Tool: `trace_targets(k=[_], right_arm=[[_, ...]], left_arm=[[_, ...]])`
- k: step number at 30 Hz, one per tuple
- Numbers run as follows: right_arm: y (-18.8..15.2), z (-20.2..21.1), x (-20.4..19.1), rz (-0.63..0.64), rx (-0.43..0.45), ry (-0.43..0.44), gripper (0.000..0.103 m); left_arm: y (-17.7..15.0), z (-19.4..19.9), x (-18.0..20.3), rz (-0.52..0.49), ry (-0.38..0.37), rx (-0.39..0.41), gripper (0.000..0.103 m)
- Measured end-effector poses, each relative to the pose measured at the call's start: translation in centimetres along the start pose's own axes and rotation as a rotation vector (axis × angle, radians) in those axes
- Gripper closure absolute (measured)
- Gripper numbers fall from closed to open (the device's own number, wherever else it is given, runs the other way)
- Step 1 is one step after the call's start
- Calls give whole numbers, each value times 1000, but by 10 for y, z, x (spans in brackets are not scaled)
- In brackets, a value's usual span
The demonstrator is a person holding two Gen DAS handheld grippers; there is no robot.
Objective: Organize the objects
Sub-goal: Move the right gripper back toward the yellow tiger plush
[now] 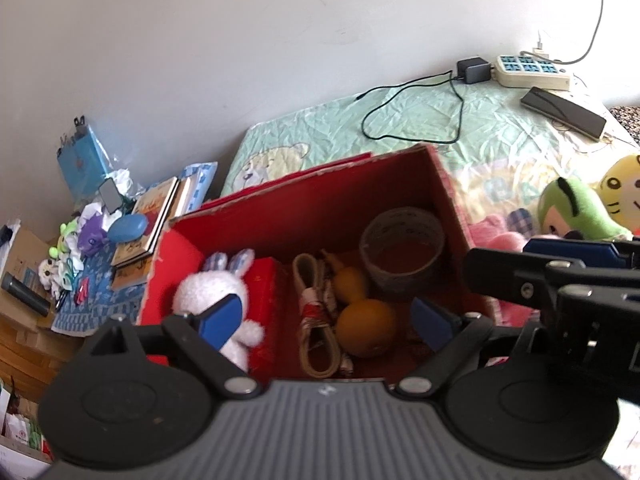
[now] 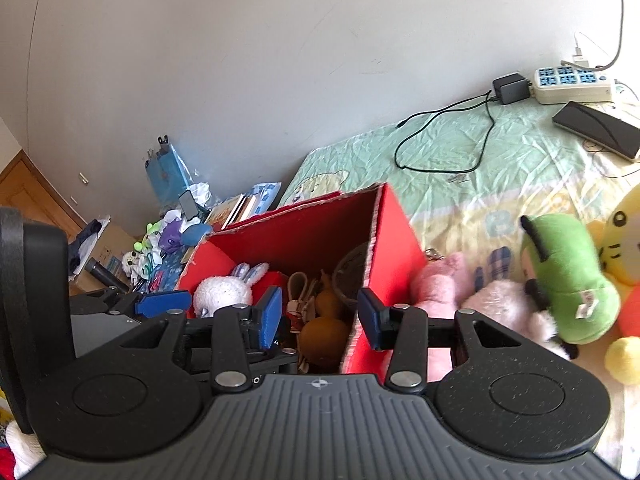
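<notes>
Two hand-held grippers, left hand-held gripper point(image 1: 328, 318) and right hand-held gripper point(image 2: 318, 320), hang spread and empty over the red box point(image 1: 320, 216) (white bunny point(image 1: 218, 292) inside).

My open red cardboard box point(image 1: 312, 204) holds a white plush rabbit point(image 1: 216, 292) at its left, a tan gourd point(image 1: 362, 320) mid-floor, and a tape roll point(image 1: 402, 248) in its far right corner.

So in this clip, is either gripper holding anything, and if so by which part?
Nothing is held. The left gripper and right gripper are both open above the red box, with nothing between their fingers.
</notes>
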State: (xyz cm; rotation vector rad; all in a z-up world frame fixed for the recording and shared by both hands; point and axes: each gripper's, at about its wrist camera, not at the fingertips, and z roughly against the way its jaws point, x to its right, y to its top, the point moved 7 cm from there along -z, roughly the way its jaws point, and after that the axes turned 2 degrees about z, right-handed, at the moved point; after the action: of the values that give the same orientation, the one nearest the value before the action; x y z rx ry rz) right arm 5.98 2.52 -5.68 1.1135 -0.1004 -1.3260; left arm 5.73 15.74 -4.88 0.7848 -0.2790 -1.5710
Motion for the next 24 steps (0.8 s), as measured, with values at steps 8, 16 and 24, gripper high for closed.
trace_targets(k=[8, 16, 24], right_arm=[[2, 22, 32, -42, 17, -28, 58], [2, 43, 60, -71, 34, -66, 58], [0, 61, 87, -106, 51, -103, 57]], left_arm=[[7, 10, 34, -33, -21, 15, 10], [13, 19, 73, -78, -59, 22, 9], [15, 24, 108, -126, -95, 17, 9]])
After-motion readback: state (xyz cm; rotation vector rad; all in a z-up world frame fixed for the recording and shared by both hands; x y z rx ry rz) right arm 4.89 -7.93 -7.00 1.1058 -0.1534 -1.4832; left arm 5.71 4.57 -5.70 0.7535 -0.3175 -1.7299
